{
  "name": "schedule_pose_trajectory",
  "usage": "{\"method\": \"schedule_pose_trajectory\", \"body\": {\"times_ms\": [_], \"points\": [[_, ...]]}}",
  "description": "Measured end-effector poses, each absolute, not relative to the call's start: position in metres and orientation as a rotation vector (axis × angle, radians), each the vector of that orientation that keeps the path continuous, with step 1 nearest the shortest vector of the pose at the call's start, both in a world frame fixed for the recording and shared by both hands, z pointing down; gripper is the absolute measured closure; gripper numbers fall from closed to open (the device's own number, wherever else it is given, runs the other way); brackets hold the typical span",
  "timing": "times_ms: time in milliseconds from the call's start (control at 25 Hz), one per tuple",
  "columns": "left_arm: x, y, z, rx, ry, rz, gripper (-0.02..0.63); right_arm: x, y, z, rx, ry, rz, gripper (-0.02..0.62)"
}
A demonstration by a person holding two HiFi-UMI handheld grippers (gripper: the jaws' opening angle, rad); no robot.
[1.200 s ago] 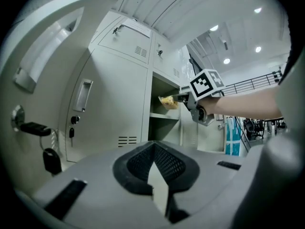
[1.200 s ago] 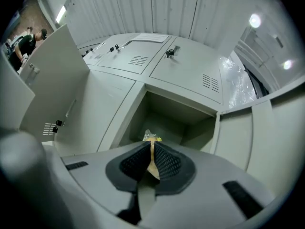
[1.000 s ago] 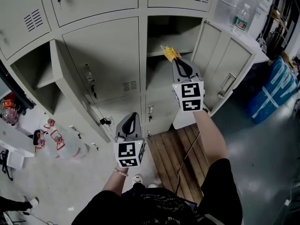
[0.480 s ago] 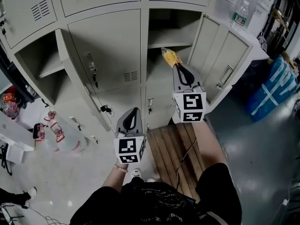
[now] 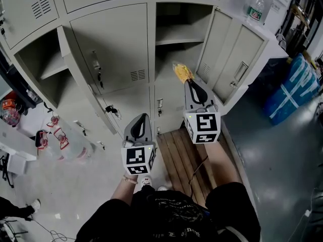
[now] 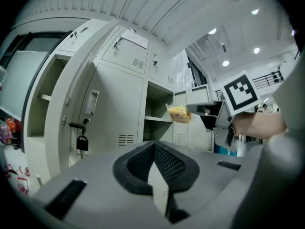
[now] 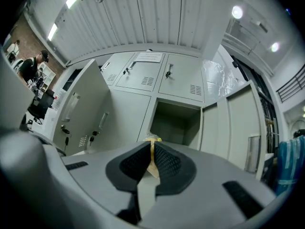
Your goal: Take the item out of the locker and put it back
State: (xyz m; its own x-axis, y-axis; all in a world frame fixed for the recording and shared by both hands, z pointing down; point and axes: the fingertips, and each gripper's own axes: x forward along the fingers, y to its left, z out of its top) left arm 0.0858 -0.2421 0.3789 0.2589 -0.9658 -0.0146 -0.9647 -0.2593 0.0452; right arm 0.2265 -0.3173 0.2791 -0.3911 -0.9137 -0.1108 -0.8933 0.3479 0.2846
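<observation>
Head view, nearest first: the grey two-jaw left gripper (image 5: 141, 119) hangs low, its jaws pressed together on nothing, well clear of the work, so it poses little hazard.

Ahead of it the grey two-jaw right gripper (image 5: 190, 81) pinches the small yellow crinkly snack packet (image 5: 182, 71) by one edge. The right gripper view shows only a thin strip of the wrapper between the pads, with most of the packet sticking out past the tips. The packet is in the air, outside the locker and in front of its opening.

That narrow hold is the main risk, I judge. A quick swing or a knock could twist the slick film out, dropping it towards the brown slatted wooden pallet (image 5: 176, 158) below.

Farther off, the open compartment of the pale grey metal locker (image 5: 171, 14) has a thin metal shelf (image 5: 176, 36) across it, and the open locker door (image 5: 229, 67) stands to its right. Going back in, the protruding packet could catch on the shelf's front edge or the door.
</observation>
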Motion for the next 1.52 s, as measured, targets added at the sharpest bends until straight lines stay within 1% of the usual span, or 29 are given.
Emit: {"method": "schedule_pose_trajectory", "body": {"times_ms": [440,720,1040,1280,1520], "points": [[0.086,-0.219,0.390,2.447,-1.908,-0.068,0.600,0.225,-0.273,0.322,1.667,-2.541,-0.367,0.575],[0.084,-0.204,0.404,2.424,-1.922,-0.019,0.600,0.222,-0.247,0.357,1.643,-2.576,-0.242,0.574],[0.073,-0.186,0.417,2.369,-1.957,0.008,0.600,0.214,-0.220,0.383,1.593,-2.581,-0.190,0.574],[0.058,-0.170,0.419,2.311,-2.016,0.016,0.600,0.198,-0.210,0.388,1.503,-2.620,-0.199,0.574],[0.027,-0.149,0.420,2.206,-2.120,0.004,0.600,0.171,-0.192,0.377,1.392,-2.735,-0.187,0.574]]}}
